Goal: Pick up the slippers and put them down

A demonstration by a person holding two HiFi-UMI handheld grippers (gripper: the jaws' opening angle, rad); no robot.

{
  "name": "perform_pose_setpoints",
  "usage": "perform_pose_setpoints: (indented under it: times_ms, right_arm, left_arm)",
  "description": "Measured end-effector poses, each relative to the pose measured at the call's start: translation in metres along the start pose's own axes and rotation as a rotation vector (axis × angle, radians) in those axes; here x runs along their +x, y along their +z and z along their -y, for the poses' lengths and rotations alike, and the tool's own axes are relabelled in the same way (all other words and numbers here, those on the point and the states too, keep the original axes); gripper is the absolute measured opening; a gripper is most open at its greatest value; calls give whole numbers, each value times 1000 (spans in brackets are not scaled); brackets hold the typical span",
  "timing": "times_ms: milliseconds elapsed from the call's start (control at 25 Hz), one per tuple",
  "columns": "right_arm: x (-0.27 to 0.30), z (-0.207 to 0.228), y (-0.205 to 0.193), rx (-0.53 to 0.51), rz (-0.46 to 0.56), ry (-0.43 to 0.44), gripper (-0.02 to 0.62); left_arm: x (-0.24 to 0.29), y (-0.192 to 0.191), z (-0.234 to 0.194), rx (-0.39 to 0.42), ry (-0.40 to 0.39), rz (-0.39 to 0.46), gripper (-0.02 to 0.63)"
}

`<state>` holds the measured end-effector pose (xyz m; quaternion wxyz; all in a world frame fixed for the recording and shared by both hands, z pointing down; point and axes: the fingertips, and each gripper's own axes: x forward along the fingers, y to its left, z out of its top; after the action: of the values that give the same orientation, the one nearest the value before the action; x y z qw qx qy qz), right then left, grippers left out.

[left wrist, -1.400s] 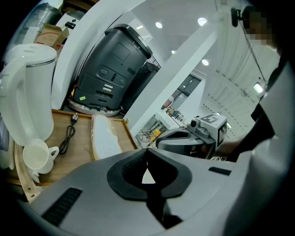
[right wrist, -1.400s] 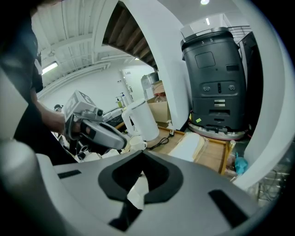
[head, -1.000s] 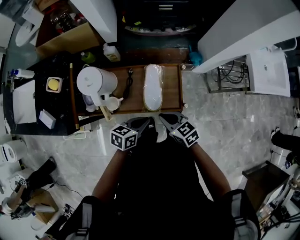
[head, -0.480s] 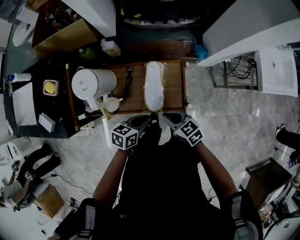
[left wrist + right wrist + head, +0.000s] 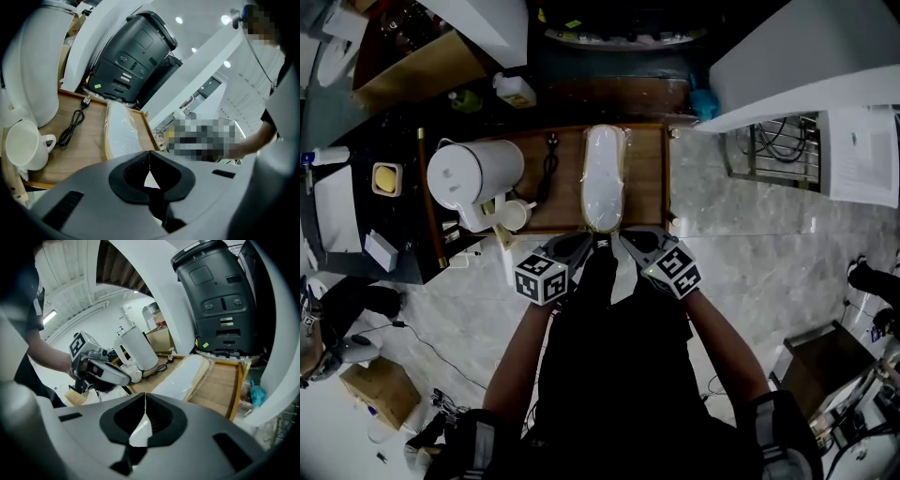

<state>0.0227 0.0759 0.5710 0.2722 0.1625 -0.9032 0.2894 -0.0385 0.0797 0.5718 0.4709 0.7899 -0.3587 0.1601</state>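
- Head view, nearest things first: what are the two claws doing?
- Both are hovering at the near edge of the wooden surface (image 5: pixel 642 192). The left claw (image 5: pixel 587 242) is sitting with its jaws pressed together on nothing. The right claw (image 5: pixel 625 239) is doing the same. A sliver of white is showing through each gap, but it is lying beyond the jaws, not between them.
- Where are the slippers lying?
- The slippers (image 5: pixel 603 173), a white pack in clear wrap, are lying lengthwise on the surface at twelve o'clock from the claws. The tips are sitting just beside its near end; whether they are touching it I cannot tell.
- And farther out?
- A cup (image 5: pixel 514 215) and a white kettle (image 5: pixel 473 173) are standing at ten o'clock, with a black cord (image 5: pixel 547 167) lying between kettle and slippers.
- Which step is this?
- I am judging it as the approach before the pick-up. Next, the jaws are going to need opening, then closing around the pack.
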Motion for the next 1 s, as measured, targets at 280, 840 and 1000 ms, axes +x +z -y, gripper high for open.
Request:
perform_pose_setpoints:
  times_ms: [280, 840, 1000]
  right_arm:
    - [12, 10, -9, 17, -14, 12, 9]
    - [32, 26, -21, 40, -29, 7, 47]
    - [38, 34, -20, 72, 2, -2, 113]
  left_arm:
    - [12, -4, -11, -3, 1, -5, 12]
    - [23, 2, -31, -23, -12, 53, 15]
    - [26, 3, -45, -15, 27, 58, 64]
